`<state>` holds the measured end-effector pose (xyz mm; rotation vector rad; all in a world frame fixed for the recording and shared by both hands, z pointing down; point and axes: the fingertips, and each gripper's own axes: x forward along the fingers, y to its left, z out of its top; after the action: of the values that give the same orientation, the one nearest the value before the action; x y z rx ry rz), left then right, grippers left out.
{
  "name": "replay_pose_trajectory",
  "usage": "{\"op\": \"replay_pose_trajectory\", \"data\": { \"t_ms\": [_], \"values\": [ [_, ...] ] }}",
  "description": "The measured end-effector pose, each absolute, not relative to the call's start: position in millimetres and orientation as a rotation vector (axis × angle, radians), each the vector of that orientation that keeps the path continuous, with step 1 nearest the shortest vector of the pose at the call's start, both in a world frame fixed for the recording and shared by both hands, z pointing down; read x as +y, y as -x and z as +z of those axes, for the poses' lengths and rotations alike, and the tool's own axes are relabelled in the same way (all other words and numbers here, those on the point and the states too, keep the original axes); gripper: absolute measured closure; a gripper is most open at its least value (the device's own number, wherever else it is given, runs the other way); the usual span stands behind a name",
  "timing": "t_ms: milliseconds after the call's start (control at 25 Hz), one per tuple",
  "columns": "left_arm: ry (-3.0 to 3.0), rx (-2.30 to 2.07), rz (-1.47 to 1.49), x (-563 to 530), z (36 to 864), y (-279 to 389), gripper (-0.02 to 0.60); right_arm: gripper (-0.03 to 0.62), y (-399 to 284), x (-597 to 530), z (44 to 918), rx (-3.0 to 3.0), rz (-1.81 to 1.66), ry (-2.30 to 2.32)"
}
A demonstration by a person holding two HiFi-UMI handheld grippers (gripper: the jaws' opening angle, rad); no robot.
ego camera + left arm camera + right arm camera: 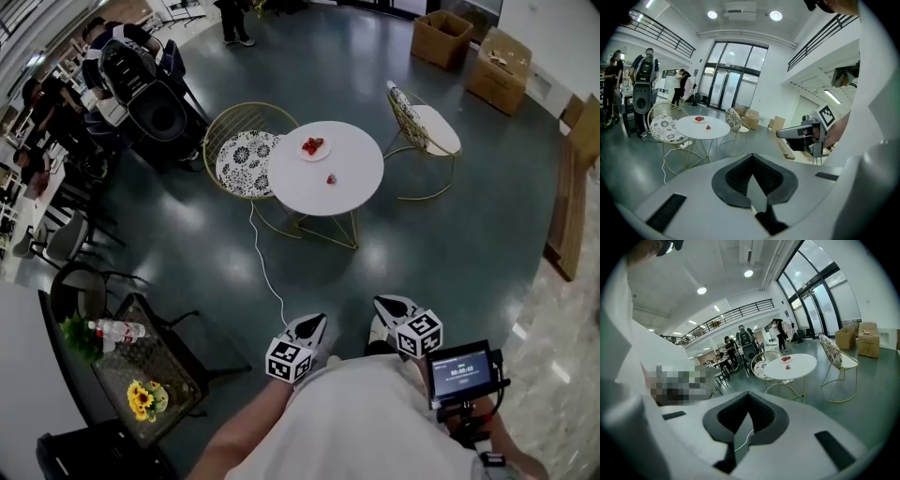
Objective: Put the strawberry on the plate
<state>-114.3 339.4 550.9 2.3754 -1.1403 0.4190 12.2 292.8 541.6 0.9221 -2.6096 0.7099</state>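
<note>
Nothing done yet: my left gripper and right gripper both have jaws closed on nothing, while the strawberry lies well ahead of them on the white surface, just short of the plate.

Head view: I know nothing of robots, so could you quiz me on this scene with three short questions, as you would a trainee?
1. True or false: the loose strawberry lies on the plate.
2. How many chairs stand at the round white table? A one, B two, C four.
3. Fill in: the left gripper and the right gripper are both shut and hold ____.
Key: 1 false, it lies on the table beside the plate; 2 B; 3 nothing.
</note>
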Motion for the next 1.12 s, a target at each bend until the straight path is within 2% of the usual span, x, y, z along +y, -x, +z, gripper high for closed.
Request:
{"op": "replay_pose_trajectory", "data": {
  "t_ms": [400, 600, 1120],
  "values": [
    [-2.354, -1.168, 0.44, 272, 548, 73, 0.575, 0.589, -42, 241, 543, -2.636, 0.699, -0.834],
    [-2.324, -1.212, 0.445, 218, 540, 24, 0.575, 0.589, -92, 190, 537, -2.654, 0.703, -0.793],
    [-2.299, -1.316, 0.433, 206, 535, 29, 0.575, 0.589, -101, 181, 541, -2.684, 0.699, -0.789]
  ]
}}
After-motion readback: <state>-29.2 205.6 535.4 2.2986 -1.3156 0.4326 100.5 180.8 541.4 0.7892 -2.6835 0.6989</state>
